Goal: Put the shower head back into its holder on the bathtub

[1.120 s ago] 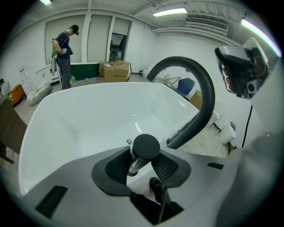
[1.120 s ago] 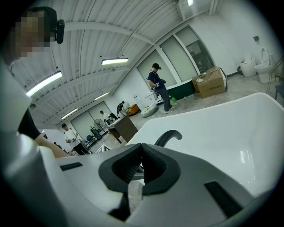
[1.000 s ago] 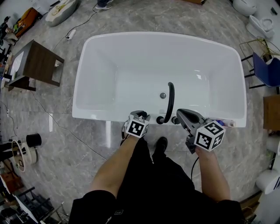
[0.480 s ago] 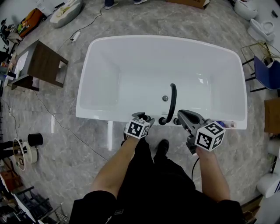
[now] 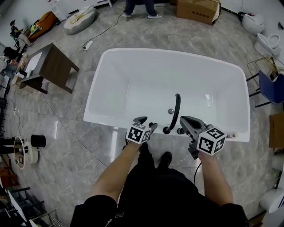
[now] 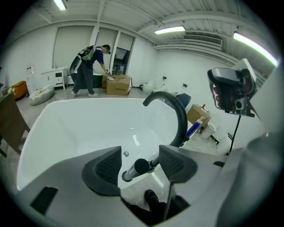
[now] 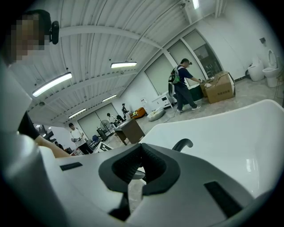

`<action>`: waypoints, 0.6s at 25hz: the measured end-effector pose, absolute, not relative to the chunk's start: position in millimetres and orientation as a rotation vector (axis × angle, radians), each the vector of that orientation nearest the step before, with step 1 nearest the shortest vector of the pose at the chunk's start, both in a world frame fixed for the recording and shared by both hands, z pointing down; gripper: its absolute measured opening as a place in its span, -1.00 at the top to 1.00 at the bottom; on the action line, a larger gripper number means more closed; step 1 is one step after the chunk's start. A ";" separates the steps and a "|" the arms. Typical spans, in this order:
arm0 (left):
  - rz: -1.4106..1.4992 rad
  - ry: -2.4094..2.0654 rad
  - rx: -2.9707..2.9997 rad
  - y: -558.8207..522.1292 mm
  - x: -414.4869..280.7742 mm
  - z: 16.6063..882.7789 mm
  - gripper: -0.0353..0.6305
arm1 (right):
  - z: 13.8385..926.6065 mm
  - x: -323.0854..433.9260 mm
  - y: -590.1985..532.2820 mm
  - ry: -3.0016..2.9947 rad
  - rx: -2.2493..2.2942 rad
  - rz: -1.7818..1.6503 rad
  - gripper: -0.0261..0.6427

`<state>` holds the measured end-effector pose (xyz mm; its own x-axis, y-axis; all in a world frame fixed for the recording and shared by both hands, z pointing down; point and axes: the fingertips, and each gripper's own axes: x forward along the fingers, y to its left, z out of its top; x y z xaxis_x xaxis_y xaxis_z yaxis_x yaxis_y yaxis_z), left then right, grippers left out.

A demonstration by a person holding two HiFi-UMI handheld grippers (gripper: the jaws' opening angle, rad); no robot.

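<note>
The white bathtub lies in front of me, with a black curved spout rising from its near rim. The slim shower head, chrome with a black end, lies on that rim beside the spout. It sits between the pads of my left gripper, untouched by either pad. These jaws have just been opening and stand wide. In the head view the left gripper hovers at the rim left of the spout, hiding most of the shower head. My right gripper hangs to the spout's right, its pads meeting with nothing held.
A brown side table stands left of the tub. A cardboard box and a person are beyond its far end. A blue chair and white toilets stand to the right. Small bottles rest on the near rim.
The left gripper's jaws have spread apart and it has lifted a little from the tub's rim. The head view has tilted, so the tub sits lower in the picture.
</note>
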<state>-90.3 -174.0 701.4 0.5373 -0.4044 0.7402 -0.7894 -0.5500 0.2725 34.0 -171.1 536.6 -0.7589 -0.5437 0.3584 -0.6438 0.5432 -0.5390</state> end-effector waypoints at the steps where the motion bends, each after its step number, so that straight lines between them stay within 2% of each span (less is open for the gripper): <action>1: 0.826 -0.974 2.180 -175.1 -91.4 697.1 0.05 | 533.7 33.9 -171.4 -2.635 1.014 1.002 0.87; 5: 0.762 -1.045 2.192 -179.9 -95.6 674.2 0.05 | 520.2 39.8 -172.0 -2.664 1.015 0.974 0.87; 10: 0.535 -1.192 2.169 -190.8 -103.2 627.9 0.09 | 507.3 54.7 -175.4 -2.695 1.047 0.959 0.87; 15: 0.489 -1.326 2.219 -199.6 -118.4 578.1 0.13 | 492.2 54.7 -179.7 -2.736 1.019 0.951 0.87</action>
